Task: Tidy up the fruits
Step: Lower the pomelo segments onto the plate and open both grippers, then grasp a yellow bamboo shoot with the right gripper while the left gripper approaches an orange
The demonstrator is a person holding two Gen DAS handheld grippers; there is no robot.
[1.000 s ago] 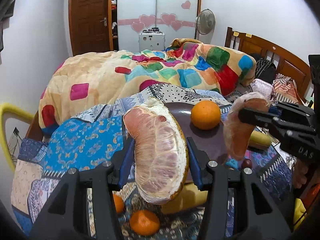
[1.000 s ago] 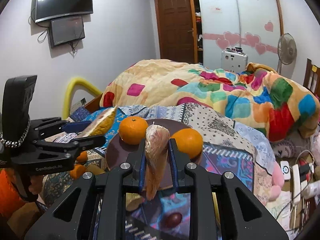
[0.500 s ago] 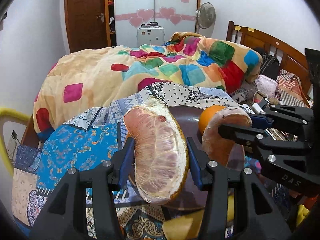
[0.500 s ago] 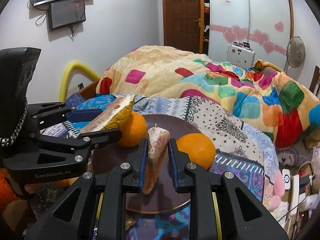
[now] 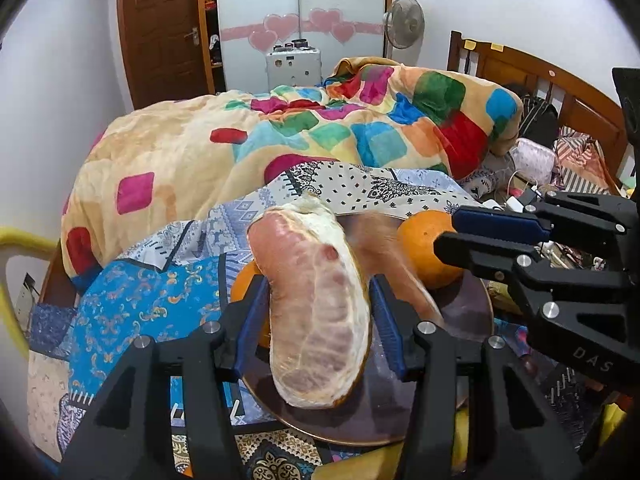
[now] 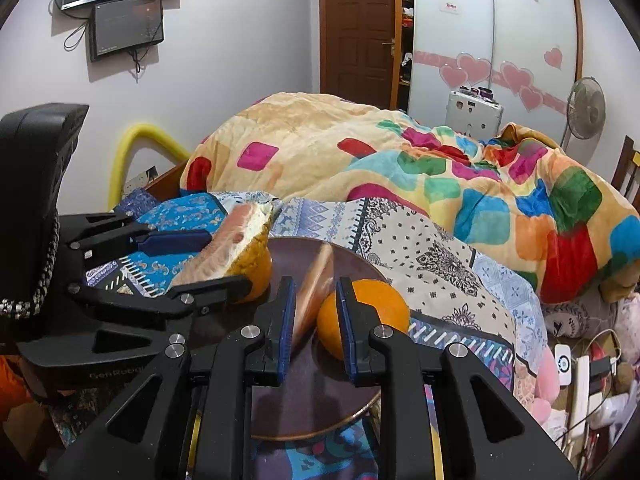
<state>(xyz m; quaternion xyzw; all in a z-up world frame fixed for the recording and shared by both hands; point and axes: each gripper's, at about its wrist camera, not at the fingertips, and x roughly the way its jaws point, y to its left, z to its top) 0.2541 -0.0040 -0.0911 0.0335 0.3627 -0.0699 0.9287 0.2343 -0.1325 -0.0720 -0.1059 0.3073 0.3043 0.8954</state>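
My left gripper (image 5: 316, 320) is shut on a large peeled pomelo wedge (image 5: 316, 304) and holds it just above the dark brown plate (image 5: 360, 420). The wedge also shows in the right wrist view (image 6: 224, 252). My right gripper (image 6: 314, 312) is open; a thin pomelo slice (image 6: 314, 292) is blurred between its parted jaws, over the plate (image 6: 312, 400). The slice shows blurred in the left wrist view (image 5: 384, 256). An orange (image 6: 376, 304) lies on the plate by the right finger. A second orange (image 6: 260, 276) sits behind the left gripper.
The plate rests on a patterned blue cloth (image 5: 132, 304) at the bed's foot. A colourful quilt (image 5: 320, 132) is heaped behind. A yellow rail (image 6: 132, 148) stands at the left. Cables and chargers (image 6: 580, 376) lie at the right.
Both grippers have moved forward over the plate. The right gripper's jaws have parted and the thin slice has come free of them.
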